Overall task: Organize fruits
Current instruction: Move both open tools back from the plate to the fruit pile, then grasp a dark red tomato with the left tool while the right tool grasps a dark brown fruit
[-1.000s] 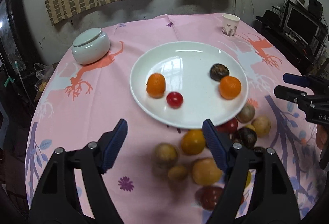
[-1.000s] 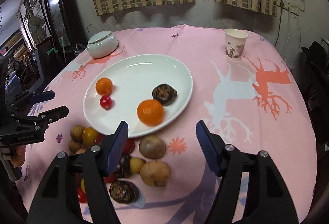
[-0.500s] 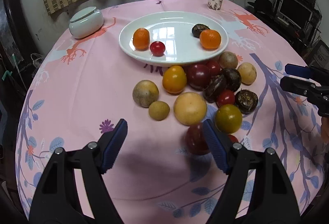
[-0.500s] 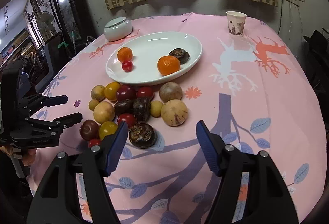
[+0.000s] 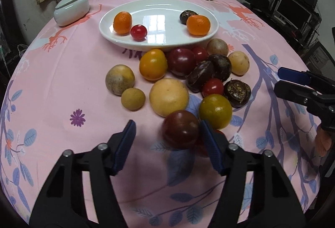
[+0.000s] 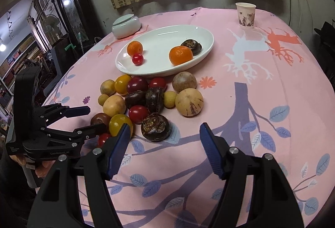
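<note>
Four fruits already lie in the white plate [image 5: 211,18] at the far side of the desk [image 5: 52,81]: two oranges, a small red tomato and a dark wrinkled fruit; the rest sit in a loose pile on the pink cloth just near of the plate. The left tongs [image 5: 167,133] are closing around the dark red tomato [image 5: 181,131] at the near edge of the pile; the right pad looks to be at the tomato's right side, while a clear gap is left between the left pad and the fruit, so no pinch is made yet. The right tongs [image 6: 165,135] are held spread with nothing between them, just near of the dark wrinkled fruit [image 6: 156,127] at the pile's near right. For the grasp to go well, the left tongs should probably be shifted a little right so the tomato is centred before both pads meet it; otherwise it may be shoved left and rolled away. Closing should be kept gentle, since the skin looks smooth and soft and could be bruised or squirted out. The yellow-green tomato [image 5: 215,111] touches it on the far right and a small red fruit [image 5: 201,149] is half hidden behind the right finger, so a straight lift is advised to avoid dragging neighbours. Whether the tomato rests fully on the cloth cannot be told. The plate is judged the likely target, with open space in its middle.
</note>
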